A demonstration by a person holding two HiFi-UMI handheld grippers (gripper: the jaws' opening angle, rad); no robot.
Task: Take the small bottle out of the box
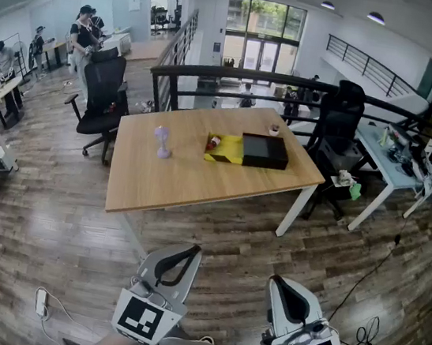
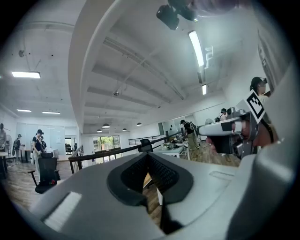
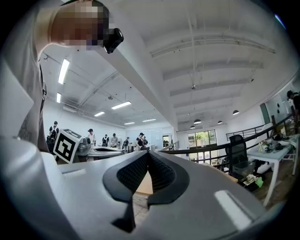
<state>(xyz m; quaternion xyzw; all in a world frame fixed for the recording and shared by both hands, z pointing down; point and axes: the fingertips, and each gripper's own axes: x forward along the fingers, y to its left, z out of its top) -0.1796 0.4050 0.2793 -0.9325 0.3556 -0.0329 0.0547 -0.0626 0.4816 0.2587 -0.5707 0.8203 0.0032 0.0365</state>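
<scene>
While left hand-held gripper [image 1: 194, 250] and right hand-held gripper [image 1: 275, 280] clench nothing, the box [image 1: 265, 152] lies far ahead.

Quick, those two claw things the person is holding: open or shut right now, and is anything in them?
Left gripper: closed, holding nothing.
Right gripper: closed, holding nothing.

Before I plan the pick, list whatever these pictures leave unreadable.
Small bottle: head view, perhaps the reddish speck on the yellow piece; too far to confirm.
Black box inside: head view, dark and distant.
Table: gripper views, the left gripper and right gripper bodies hide all but a sliver.
</scene>
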